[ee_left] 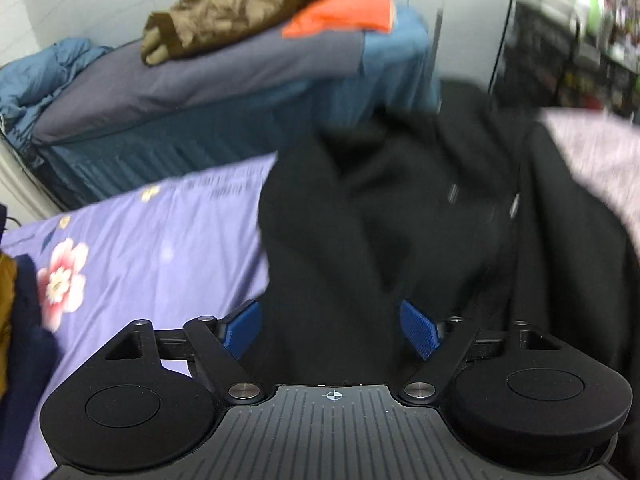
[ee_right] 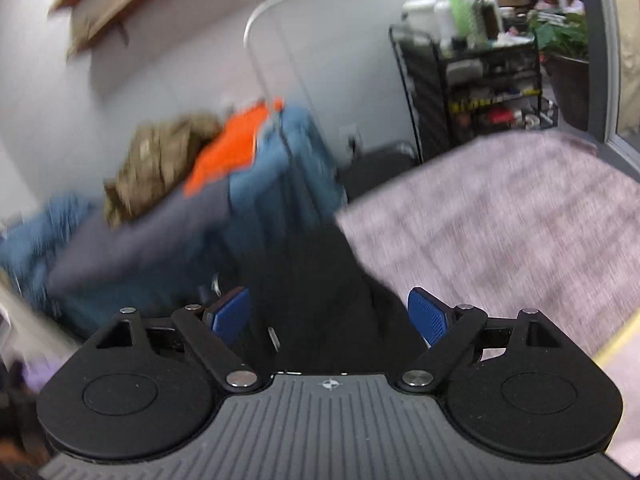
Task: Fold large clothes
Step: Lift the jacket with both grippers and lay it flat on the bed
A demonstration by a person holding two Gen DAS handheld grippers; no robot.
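The left gripper [ee_left: 330, 330] has its blue pads [ee_left: 240, 330] spread wide, with black cloth filling the gap between them; neither pad can be seen pressing on it. The right gripper [ee_right: 328, 316] stands the same way, its blue pads [ee_right: 428, 316] apart and a strip of the same dark cloth running up between them.

The black garment [ee_left: 400, 220], a large dark coat or jacket, lies bunched in heavy folds on the bed, spreading from the left gripper toward the right edge of the left wrist view. It rests partly on the lilac floral sheet [ee_left: 140, 248] and partly against a pinkish-grey blanket [ee_right: 500, 220], which fills the right side of the right wrist view.

Beyond the bed stands a second bed with blue bedding [ee_left: 240, 92]. On it lie an olive-brown jacket [ee_left: 224, 12] and, just beside it, an orange garment [ee_left: 344, 12]. A black wire shelf rack [ee_right: 480, 80] loaded with bottles stands by the wall. Both views are blurred.
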